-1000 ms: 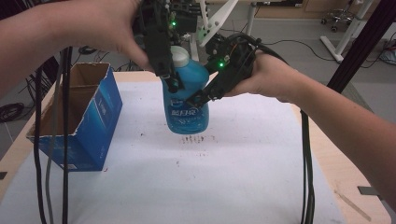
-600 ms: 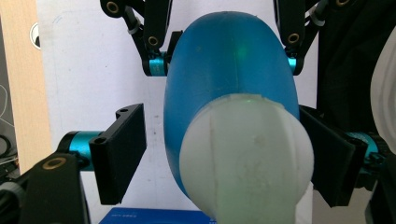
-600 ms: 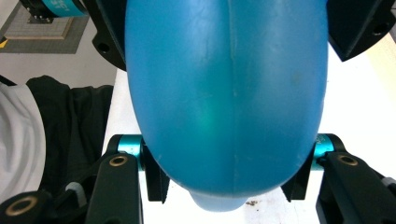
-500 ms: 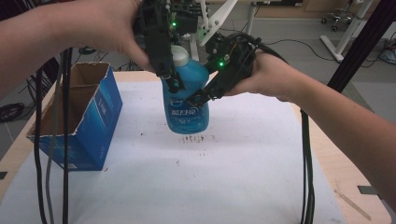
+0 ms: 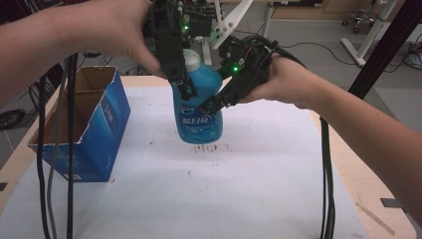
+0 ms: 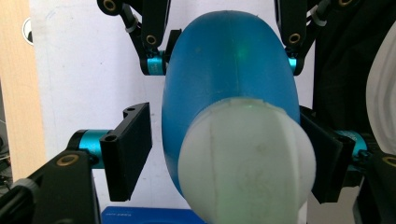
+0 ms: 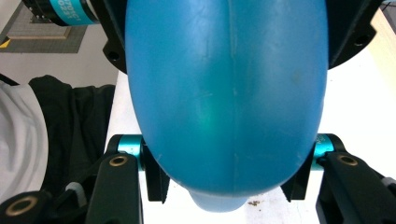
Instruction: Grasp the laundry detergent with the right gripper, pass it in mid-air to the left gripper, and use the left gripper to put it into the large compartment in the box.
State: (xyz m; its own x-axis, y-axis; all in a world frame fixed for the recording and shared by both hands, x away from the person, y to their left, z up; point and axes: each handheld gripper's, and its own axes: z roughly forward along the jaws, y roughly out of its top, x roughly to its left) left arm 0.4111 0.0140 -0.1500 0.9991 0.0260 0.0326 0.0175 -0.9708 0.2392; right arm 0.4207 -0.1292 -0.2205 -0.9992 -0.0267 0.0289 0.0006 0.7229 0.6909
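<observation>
The right gripper (image 5: 211, 103) clamped the blue bottle (image 5: 198, 107) standing on the bench (image 5: 249, 189); the left gripper (image 5: 185, 89) straddled it, released.

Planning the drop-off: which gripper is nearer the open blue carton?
Left. The left gripper comes down over the bottle on the blue carton side; the right gripper pinches the bottle's far side.

Blue bottles with white cap (image 5: 199, 107): one
Open blue cardboard boxes (image 5: 84, 127): one
Grippers: two, left gripper (image 5: 185, 92) and right gripper (image 5: 209, 105)
Tables (image 5: 259, 199): one
</observation>
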